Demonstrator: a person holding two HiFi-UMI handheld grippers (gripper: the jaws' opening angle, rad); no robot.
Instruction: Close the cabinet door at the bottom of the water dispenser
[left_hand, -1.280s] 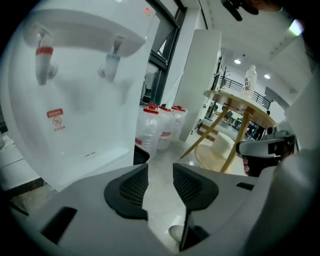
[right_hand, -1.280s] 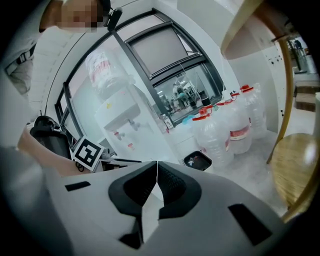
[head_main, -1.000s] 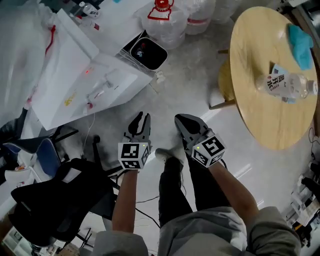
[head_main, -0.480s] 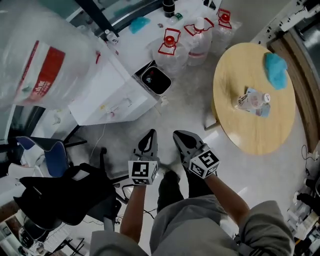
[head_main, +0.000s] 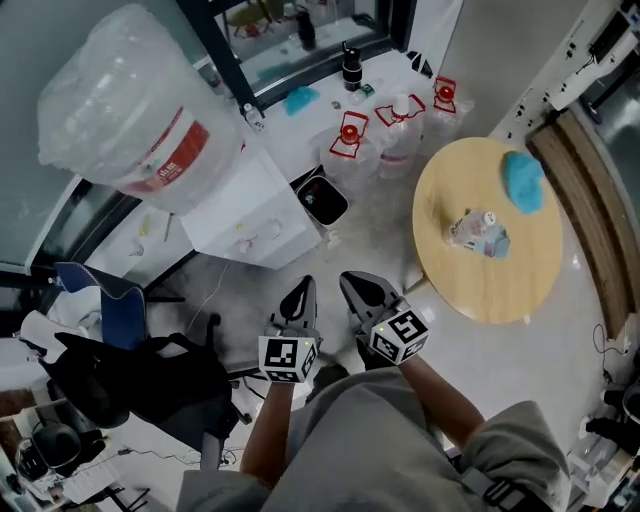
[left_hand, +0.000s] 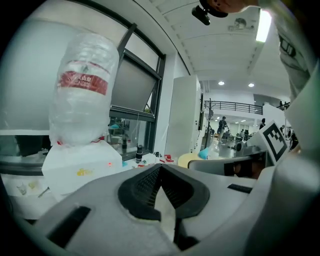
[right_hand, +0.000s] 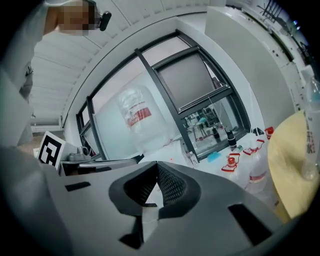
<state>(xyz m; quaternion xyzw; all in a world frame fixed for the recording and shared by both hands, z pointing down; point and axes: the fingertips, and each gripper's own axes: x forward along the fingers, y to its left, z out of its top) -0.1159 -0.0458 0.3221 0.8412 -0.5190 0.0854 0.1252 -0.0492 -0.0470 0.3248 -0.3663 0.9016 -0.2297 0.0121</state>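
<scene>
The white water dispenser (head_main: 255, 215) stands at upper left in the head view, with a large clear bottle (head_main: 130, 110) on top; its bottom cabinet door is hidden from this height. Both grippers are held side by side in mid-air in front of the person's body, well away from it. My left gripper (head_main: 300, 290) has just closed and is shut with nothing between its jaws. My right gripper (head_main: 352, 285) is shut and empty too. The left gripper view shows the dispenser (left_hand: 80, 167) and bottle (left_hand: 82, 100) beyond the left gripper (left_hand: 160, 167). The right gripper (right_hand: 157, 165) faces the bottle (right_hand: 137, 120).
A round wooden table (head_main: 540, 270) stands at right, carrying a small bottle (head_main: 478, 232) and a blue cloth (head_main: 524, 178). Several red-capped water jugs (head_main: 350, 140) and a black bin (head_main: 325, 200) stand beside the dispenser. A black chair (head_main: 130, 380) is at lower left.
Both grippers and the head camera have risen, so the floor looks farther off and the whole bottle now shows. The left gripper's small gap has closed.
</scene>
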